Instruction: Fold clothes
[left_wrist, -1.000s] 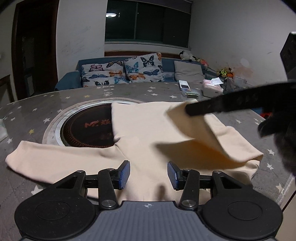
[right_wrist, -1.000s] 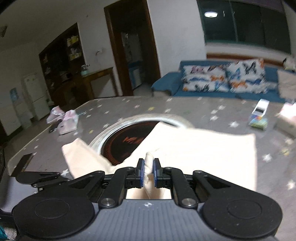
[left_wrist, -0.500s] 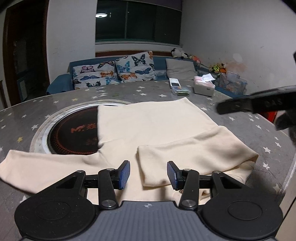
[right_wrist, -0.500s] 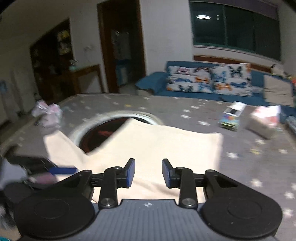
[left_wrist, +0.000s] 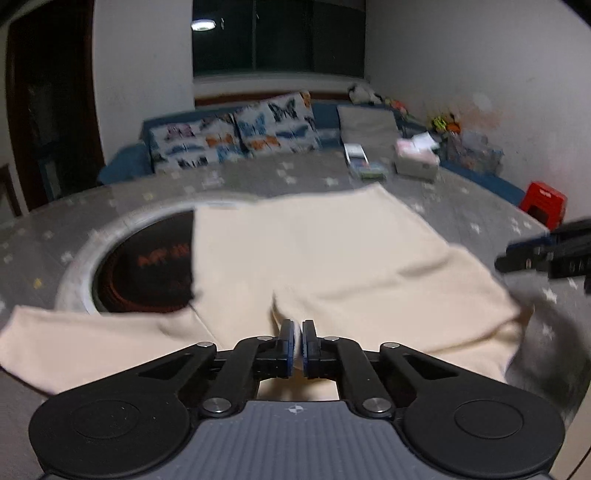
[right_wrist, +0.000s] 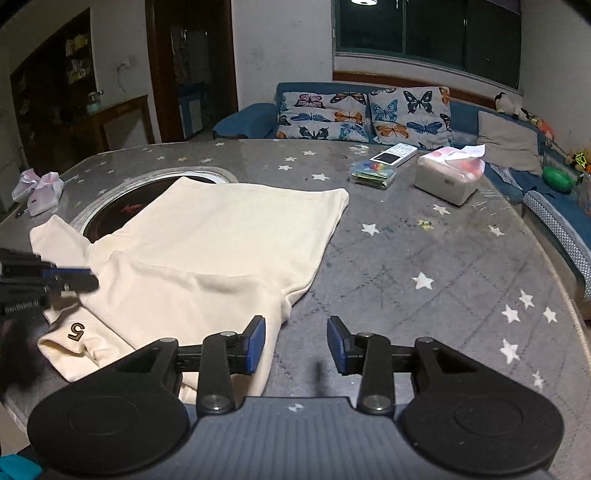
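Observation:
A cream long-sleeved top (right_wrist: 221, 243) lies flat on the grey star-patterned table (right_wrist: 443, 266), partly over a round hotplate (right_wrist: 122, 206). One sleeve is folded across the body; the other sleeve (left_wrist: 81, 339) stretches out to the left. My left gripper (left_wrist: 298, 332) is shut on the end of the folded sleeve near the collar edge; it also shows in the right wrist view (right_wrist: 55, 277). My right gripper (right_wrist: 295, 343) is open and empty, over the bare table just right of the top; it also shows in the left wrist view (left_wrist: 546, 254).
A tissue box (right_wrist: 448, 175), a white remote (right_wrist: 393, 153) and a small clear box (right_wrist: 373, 175) sit at the table's far right. A pink bundle (right_wrist: 38, 186) lies at the far left. A blue sofa with butterfly cushions (right_wrist: 365, 112) stands behind. A red stool (left_wrist: 543, 199) is beside the table.
My right gripper let go of the sleeve after laying it across the body, then drew back to the right. My left gripper has closed on the end of that sleeve.

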